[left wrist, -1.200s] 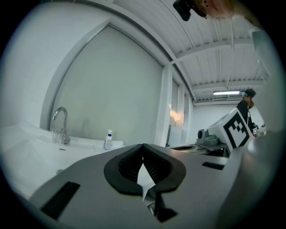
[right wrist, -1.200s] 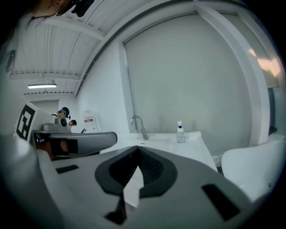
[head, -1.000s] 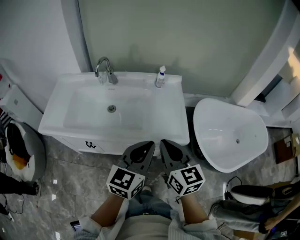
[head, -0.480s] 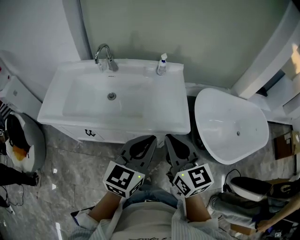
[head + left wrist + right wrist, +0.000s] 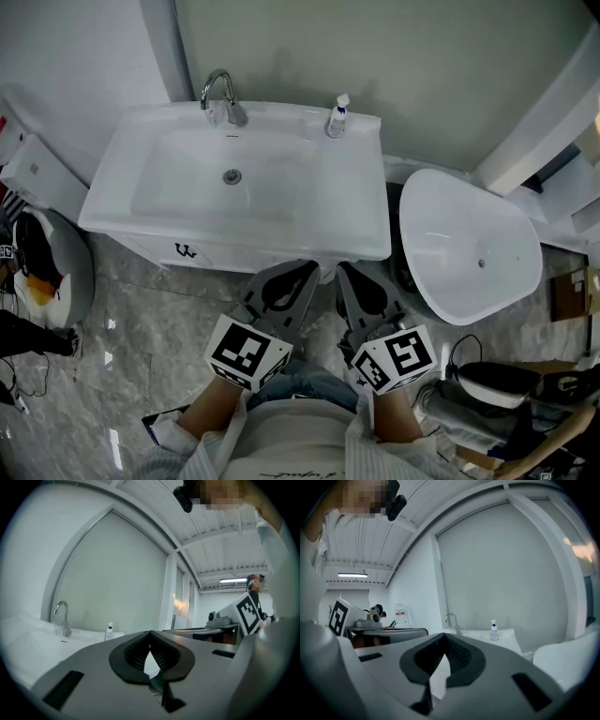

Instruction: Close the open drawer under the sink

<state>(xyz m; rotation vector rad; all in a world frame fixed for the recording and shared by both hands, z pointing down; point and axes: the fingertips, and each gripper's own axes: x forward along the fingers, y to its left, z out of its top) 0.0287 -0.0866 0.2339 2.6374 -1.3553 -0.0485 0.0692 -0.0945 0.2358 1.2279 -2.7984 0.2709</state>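
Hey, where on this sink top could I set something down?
Bare: the flat ledge right of the basin, in front of the spray bottle; also the narrow back rim between faucet and bottle. Crowded: the front edge, by the left gripper and right gripper.

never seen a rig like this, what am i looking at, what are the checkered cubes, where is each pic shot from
No robot: a person stands at a sink holding a claw in each hand. The top-down picture comes from a camera on their head; it shows the left claw and right claw, each with a marker cube, part of the tool. The other two pictures come from cameras riding on each claw, looking along its jaws. Both claws are shut and hold nothing. On the sink's back edge stand a faucet and a spray bottle. A white tub sits to the right.
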